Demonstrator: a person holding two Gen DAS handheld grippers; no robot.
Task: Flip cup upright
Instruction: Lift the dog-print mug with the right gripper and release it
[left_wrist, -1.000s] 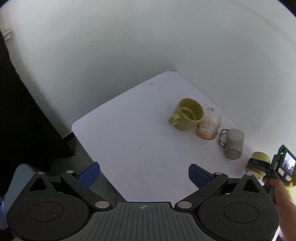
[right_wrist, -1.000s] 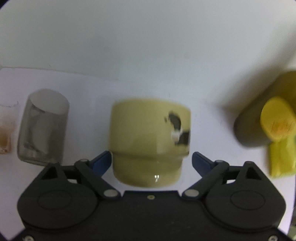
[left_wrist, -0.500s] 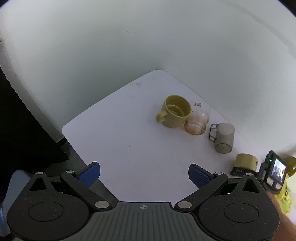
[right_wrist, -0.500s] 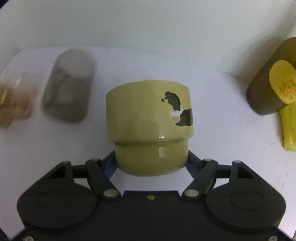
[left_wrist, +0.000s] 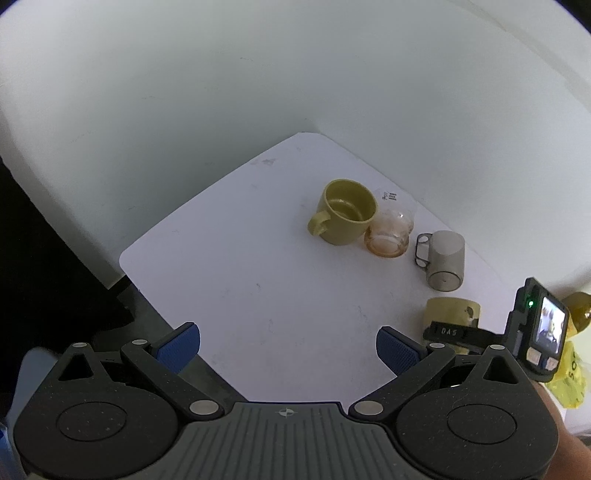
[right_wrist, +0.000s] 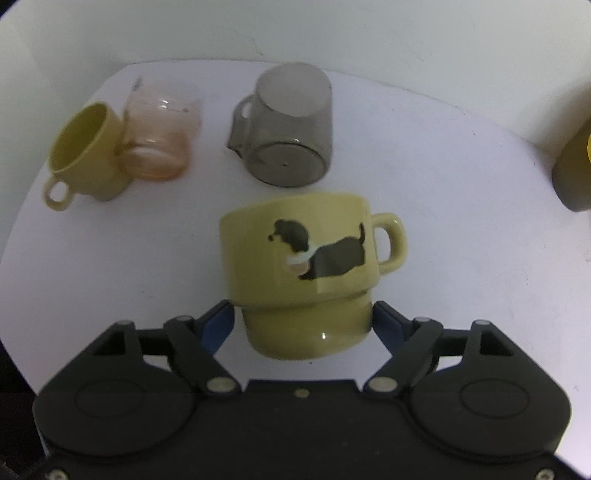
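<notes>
The right tongs (right_wrist: 303, 321) are shut on the yellow dog cup (right_wrist: 299, 266). Their 2 blue pads (right_wrist: 218, 325) press on the narrow bottom part of the cup, 1 on each side. The cup sits right in front of these tongs, between the fingers. Its wide part points away from the tongs and its narrow foot points back at them. A black dog is drawn on its side, and the handle sticks out to the right. It is hard to tell if the cup touches the white table (right_wrist: 461, 206) or hangs a bit above it.

Past the cup, straight ahead of the right tongs, a gray see-through mug (right_wrist: 288, 129) lies tipped on the table. To the front and left there is a pink glass cup (right_wrist: 159, 140), and a plain yellow mug (right_wrist: 85, 151) touches it on its left side. Far to the right, at the edge of the view, stands a brown thing (right_wrist: 572, 173).

The left tongs (left_wrist: 288, 345) are wide open and hold nothing. Their blue pads (left_wrist: 177, 345) are far apart over the near edge of the table. From these tongs, the dog cup (left_wrist: 450, 314) is ahead and to the right, in the grip of the right tongs (left_wrist: 458, 332). The gray mug (left_wrist: 443, 262), the pink cup (left_wrist: 389, 234) and the plain yellow mug (left_wrist: 343, 214) are farther ahead.
</notes>
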